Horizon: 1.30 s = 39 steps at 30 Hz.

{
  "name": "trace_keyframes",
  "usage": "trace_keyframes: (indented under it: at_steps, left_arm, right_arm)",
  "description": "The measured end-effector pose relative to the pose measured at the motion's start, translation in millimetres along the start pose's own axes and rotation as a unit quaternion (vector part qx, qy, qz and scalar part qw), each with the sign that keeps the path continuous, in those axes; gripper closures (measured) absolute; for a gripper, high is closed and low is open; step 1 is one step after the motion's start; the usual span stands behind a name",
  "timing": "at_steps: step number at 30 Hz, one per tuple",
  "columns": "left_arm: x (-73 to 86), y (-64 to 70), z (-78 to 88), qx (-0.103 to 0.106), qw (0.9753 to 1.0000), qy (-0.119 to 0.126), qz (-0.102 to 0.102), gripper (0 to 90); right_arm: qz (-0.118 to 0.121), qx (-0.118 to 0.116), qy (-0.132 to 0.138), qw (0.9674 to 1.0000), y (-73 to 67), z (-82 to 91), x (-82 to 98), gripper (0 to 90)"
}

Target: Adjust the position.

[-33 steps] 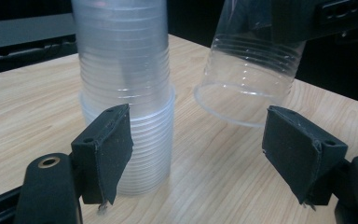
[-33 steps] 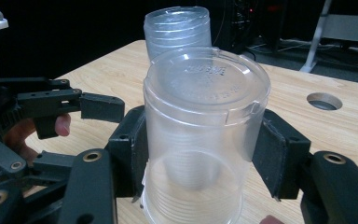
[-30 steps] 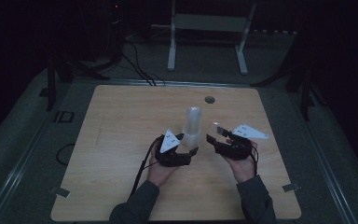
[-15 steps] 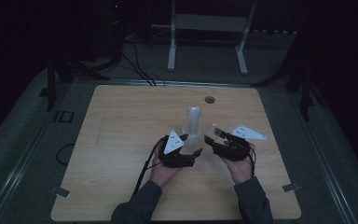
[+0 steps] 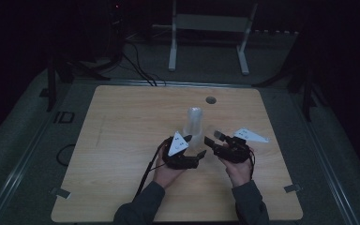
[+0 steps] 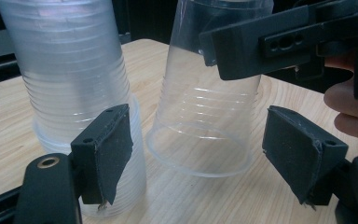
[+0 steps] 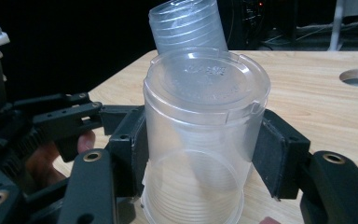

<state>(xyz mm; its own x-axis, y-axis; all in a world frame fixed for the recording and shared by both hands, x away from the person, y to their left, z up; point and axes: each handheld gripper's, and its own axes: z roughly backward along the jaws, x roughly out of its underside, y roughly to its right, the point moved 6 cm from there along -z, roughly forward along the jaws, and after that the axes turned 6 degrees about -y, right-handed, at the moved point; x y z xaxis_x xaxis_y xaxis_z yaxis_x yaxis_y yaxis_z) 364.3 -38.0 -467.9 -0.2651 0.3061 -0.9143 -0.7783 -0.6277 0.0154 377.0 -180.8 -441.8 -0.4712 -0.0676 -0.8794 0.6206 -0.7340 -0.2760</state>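
Cup (image 7: 200,135), upside down, sits mid-frame in the right gripper view, clamped between the right hand-held gripper's (image 7: 200,154) pads; embossed writing on its base is too faint to read. In the left gripper view, the left hand-held gripper (image 6: 205,154) gapes empty around it, stack (image 6: 74,93) at left. The high view is dim: stack (image 5: 195,123) at worktop (image 5: 122,140) centre. Separation looks done; next, carry the cup clear.

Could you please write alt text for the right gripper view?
The right gripper clamps a single upside-down clear plastic cup between its black padded jaws above a light wooden table. A stack of clear plastic cups rises behind it.
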Motion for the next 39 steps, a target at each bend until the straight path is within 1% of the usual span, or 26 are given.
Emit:
trace_keyframes:
  at_steps: [4, 8, 13, 17, 20, 24, 28, 30, 33, 39]
  left_arm:
    - [-0.5, 1.0, -0.3, -0.001, 1.0, 0.001, -0.003, 23.7]
    - [-1.1, 1.4, -0.7, -0.002, 1.0, 0.003, -0.004, 23.7]
    - [-0.5, 2.0, -2.1, 0.0, 1.0, 0.001, -0.002, 23.7]
    - [-0.1, 3.2, -3.5, 0.001, 1.0, 0.001, -0.004, 23.7]
    - [0.4, 4.5, -4.9, 0.003, 1.0, 0.001, -0.004, 23.7]
    - [1.2, 5.5, -6.6, 0.004, 1.0, 0.001, -0.004, 23.7]
    - [2.3, 6.0, -8.4, 0.004, 1.0, 0.0, -0.005, 23.6]
    - [3.0, 5.9, -9.3, 0.003, 1.0, -0.001, -0.007, 23.0]
    - [3.7, 5.7, -10.3, -0.001, 1.0, 0.0, -0.005, 22.9]
    - [4.2, 6.8, -11.4, -0.005, 1.0, 0.001, -0.007, 21.3]
  right_arm:
    - [-0.012, -0.003, 0.003, 0.9999, -0.4, -0.6, 2.1, 42.0]
    - [-0.026, -0.01, 0.007, 0.9996, 0.0, -2.1, 4.7, 42.0]
    - [-0.052, -0.025, 0.013, 0.9983, 0.4, -3.5, 8.3, 42.0]
    - [-0.068, -0.031, 0.016, 0.9971, 1.5, -4.4, 10.7, 42.0]
    - [-0.075, -0.035, 0.017, 0.9965, 1.6, -4.8, 12.5, 42.0]
    - [-0.087, -0.046, 0.021, 0.995, 0.5, -5.7, 14.0, 42.0]
    - [-0.093, -0.052, 0.021, 0.9941, -0.2, -7.0, 15.9, 42.0]
    - [-0.097, -0.055, 0.022, 0.9935, -0.2, -7.5, 16.6, 42.0]
    - [-0.105, -0.062, 0.025, 0.9922, 0.1, -7.9, 17.4, 42.0]
    - [-0.112, -0.066, 0.029, 0.9911, 0.3, -7.9, 17.6, 42.0]
